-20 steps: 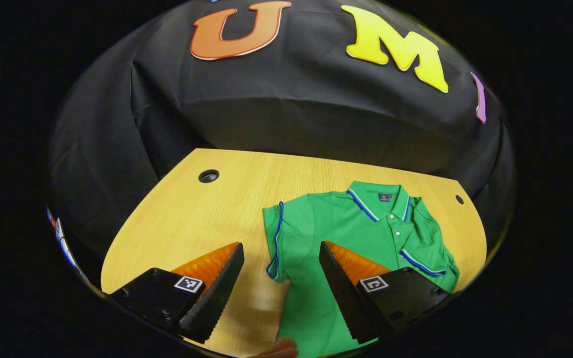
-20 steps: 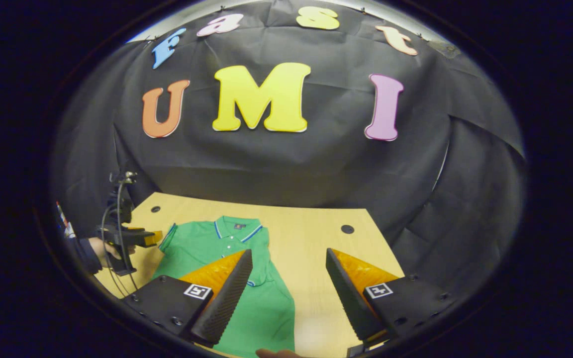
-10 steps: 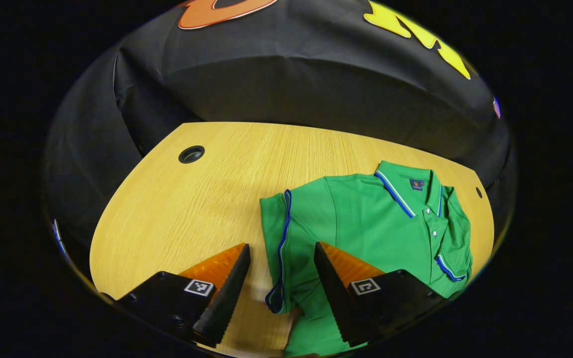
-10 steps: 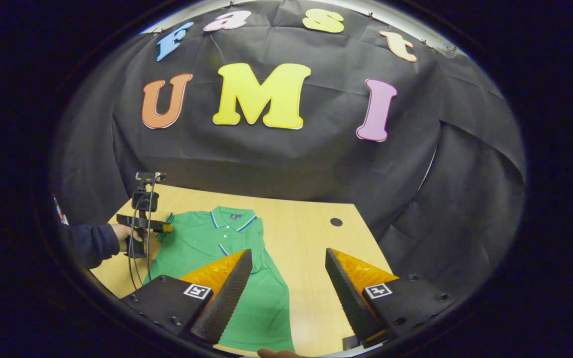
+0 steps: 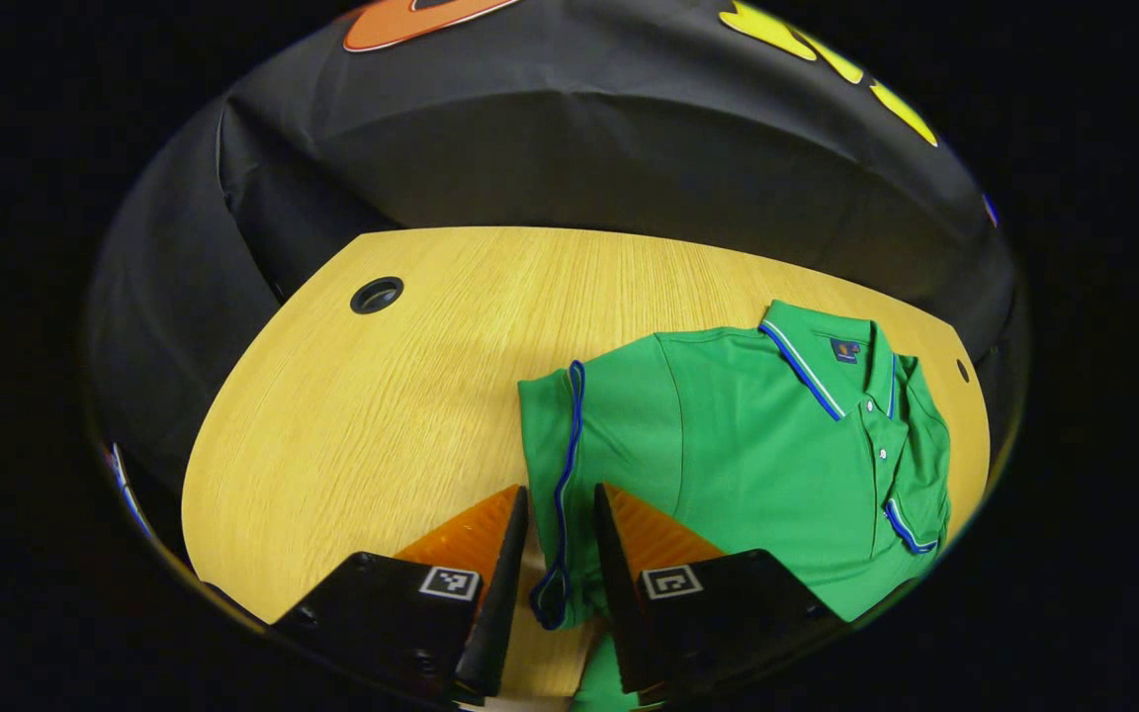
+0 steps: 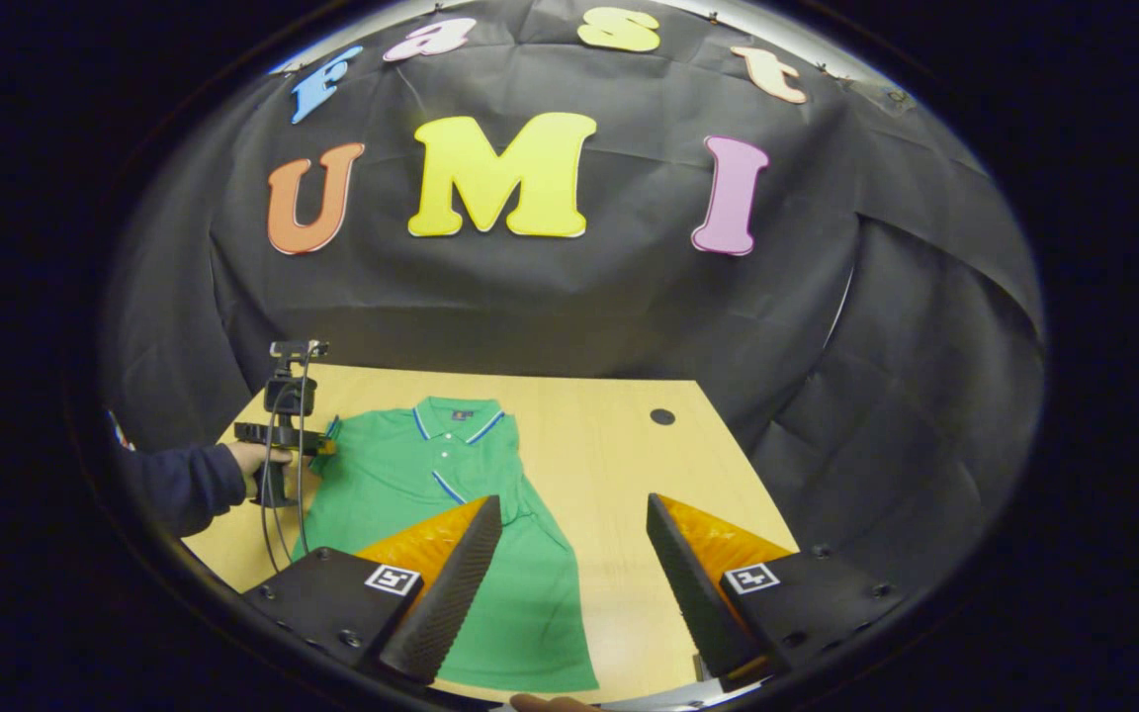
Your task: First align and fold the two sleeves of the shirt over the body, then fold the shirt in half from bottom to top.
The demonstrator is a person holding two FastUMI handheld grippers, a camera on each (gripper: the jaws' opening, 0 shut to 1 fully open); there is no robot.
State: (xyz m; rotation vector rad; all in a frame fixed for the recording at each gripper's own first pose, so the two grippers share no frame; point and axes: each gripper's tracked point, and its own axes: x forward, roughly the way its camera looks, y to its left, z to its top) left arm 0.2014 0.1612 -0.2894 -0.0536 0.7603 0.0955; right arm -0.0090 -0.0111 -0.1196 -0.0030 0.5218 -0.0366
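A green polo shirt [image 5: 757,445] with blue trim lies flat on the wooden table [image 5: 382,415], collar toward the far wall. One sleeve [image 5: 911,514] lies folded over the body. The other sleeve [image 5: 579,425] is spread out to the side. My left gripper [image 5: 560,489] straddles that sleeve's blue-trimmed hem, its fingers narrowed with a small gap still between them. In the right gripper view the left gripper [image 6: 317,447] sits at the shirt's [image 6: 411,475] sleeve. My right gripper [image 6: 574,514] stands open above the shirt's lower side edge, holding nothing.
A person's dark-sleeved arm [image 6: 184,485] holds the left gripper at the table's side. Cable holes sit in the table near the back corners [image 5: 377,295] [image 6: 662,416]. Bare wood [image 6: 609,465] lies beside the shirt. Black cloth walls the booth.
My left gripper moved down onto the spread sleeve and its fingers narrowed around the hem. The right gripper drew back a little and stayed open.
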